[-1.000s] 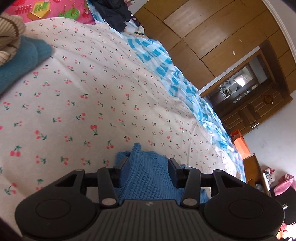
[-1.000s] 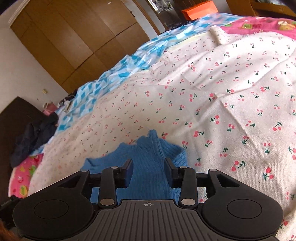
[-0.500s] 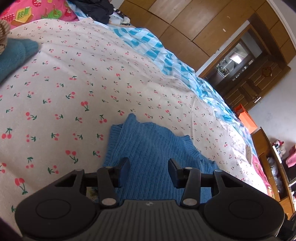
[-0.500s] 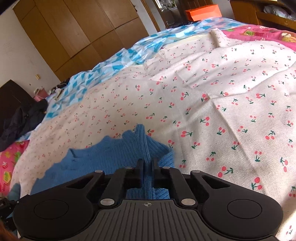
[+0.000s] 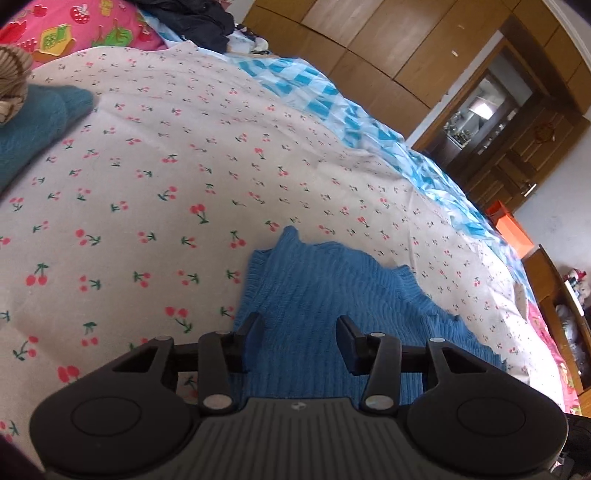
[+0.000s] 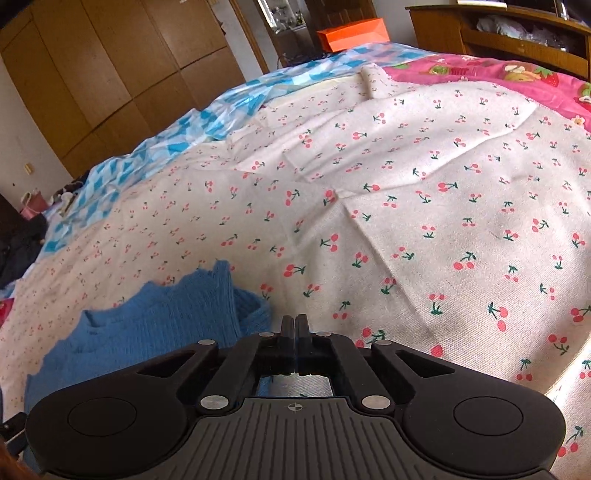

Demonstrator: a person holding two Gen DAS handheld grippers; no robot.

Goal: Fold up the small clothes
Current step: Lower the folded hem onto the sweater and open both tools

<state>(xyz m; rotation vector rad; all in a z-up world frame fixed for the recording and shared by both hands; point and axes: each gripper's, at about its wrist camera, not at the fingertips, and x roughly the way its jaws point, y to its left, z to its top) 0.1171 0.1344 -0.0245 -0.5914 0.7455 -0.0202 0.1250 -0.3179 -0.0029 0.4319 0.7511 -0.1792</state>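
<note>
- Blue knitted garment (image 5: 325, 295): small, ribbed, with scalloped edging; lies flat on the bed, near the bed edge closest to both cameras. In the right wrist view the same piece (image 6: 159, 325) shows a raised, rumpled fold at its right-hand corner.
- Left claw (image 5: 300, 334): jaws part open, set over the middle of the garment's near portion. Blue knit fills the gap between the fingers; whether the tips touch the fabric cannot be told, and the pads do not press together on anything.
- Right claw (image 6: 295, 326): jaws fully closed, pads meeting. It sits just beside the garment's rumpled right corner; a scrap of blue shows under the mechanism, but whether any fabric is pinched between the pads cannot be told.
- Cherry-print sheet (image 5: 155, 192): cream with red cherries, covers most of the bed under the garment; creased in places in the right wrist view (image 6: 406, 192).
- Blue-and-white checked cloth (image 5: 332, 107): runs along the far edge of the bed.
- Pink cartoon-print bedding (image 5: 85, 29): at the far left corner in the left wrist view.
- Teal knit item (image 5: 33, 125): at the left edge of the bed, well apart from the garment, with a beige striped knit (image 5: 11, 85) on top of it.
- Dark clothing (image 5: 192, 20): heaped at the far end of the bed.
- Wooden wardrobe (image 5: 369, 48): beyond the bed.
- Orange box (image 6: 352, 34): past the far edge of the bed.
</note>
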